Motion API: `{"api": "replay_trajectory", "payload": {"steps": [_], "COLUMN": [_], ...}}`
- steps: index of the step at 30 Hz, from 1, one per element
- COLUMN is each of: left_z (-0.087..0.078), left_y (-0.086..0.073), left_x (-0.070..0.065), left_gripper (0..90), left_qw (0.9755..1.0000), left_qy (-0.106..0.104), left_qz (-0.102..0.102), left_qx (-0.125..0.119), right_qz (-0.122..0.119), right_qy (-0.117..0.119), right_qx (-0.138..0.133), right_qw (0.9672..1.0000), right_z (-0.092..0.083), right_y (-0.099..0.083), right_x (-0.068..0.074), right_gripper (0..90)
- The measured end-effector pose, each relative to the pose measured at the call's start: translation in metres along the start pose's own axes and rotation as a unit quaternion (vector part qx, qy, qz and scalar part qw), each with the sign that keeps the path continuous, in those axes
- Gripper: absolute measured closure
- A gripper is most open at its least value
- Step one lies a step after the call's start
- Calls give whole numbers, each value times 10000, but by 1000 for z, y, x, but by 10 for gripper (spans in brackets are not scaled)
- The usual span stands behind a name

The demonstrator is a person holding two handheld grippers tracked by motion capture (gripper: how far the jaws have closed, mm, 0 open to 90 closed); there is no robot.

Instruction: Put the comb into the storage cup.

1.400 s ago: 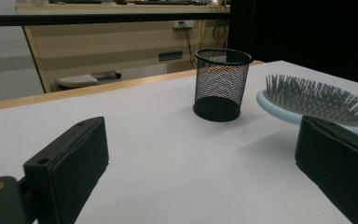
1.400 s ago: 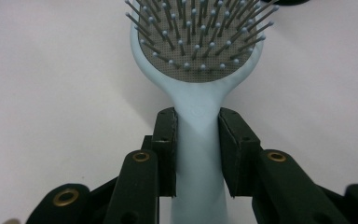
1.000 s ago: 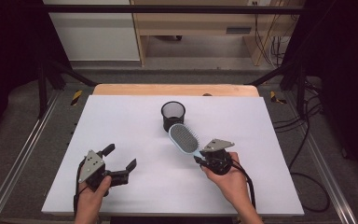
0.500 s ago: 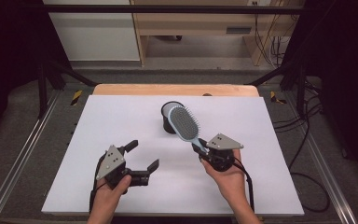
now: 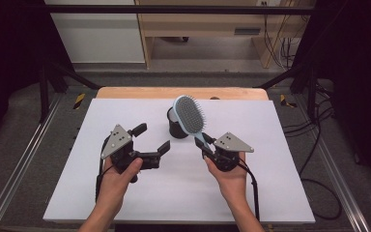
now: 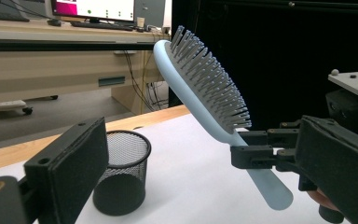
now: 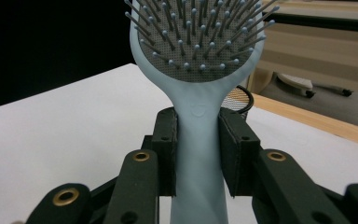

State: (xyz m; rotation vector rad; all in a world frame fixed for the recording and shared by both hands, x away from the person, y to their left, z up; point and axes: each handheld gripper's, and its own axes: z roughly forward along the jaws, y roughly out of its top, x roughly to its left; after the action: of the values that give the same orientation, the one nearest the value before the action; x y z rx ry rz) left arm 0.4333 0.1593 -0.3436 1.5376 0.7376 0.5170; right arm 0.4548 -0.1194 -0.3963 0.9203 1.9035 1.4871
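the right tongs (image 5: 206,151) are clamped on the brush (image 5: 189,115) handle, holding it lifted and tilted just above the cup (image 5: 177,128); pickup looks done, dropping it in remains; left tongs (image 5: 151,143) hang apart, empty, over the surface (image 5: 270,193).

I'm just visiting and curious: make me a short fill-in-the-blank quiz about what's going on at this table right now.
1. The right gripper is clamped on the hairbrush by its ____.
2. The left gripper holds ____ between its open jaws.
3. The black mesh cup stands upright on the ____ table.
4. The hairbrush's bristled head points ____, above the cup.

Missing words: handle; nothing; white; upward
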Motion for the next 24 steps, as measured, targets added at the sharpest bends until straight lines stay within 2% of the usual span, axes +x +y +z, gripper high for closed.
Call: {"api": "replay_trajectory", "payload": {"steps": [6, 12, 19, 24], "left_z": [13, 14, 17, 18], "left_y": [-1, 6, 8, 7], "left_x": [-2, -3, 0, 2], "left_gripper": [29, 29, 28, 28], "left_qw": [9994, 9991, 9978, 9978], "left_qy": [-184, -229, -332, -304], "left_qz": [-289, -329, -558, -578], "left_qx": [-26, -144, -133, -97], "right_qz": [6, -50, -68, -119], "right_qy": [95, 204, 313, 363], "right_qx": [-114, -172, -217, -248], "right_qw": [9999, 9996, 9992, 9990], "right_z": [-3, -1, -1, -1], "right_y": [-2, -2, -2, -1], "right_x": [2, 10, 17, 22], "right_gripper": [697, 697, 697, 697]}}
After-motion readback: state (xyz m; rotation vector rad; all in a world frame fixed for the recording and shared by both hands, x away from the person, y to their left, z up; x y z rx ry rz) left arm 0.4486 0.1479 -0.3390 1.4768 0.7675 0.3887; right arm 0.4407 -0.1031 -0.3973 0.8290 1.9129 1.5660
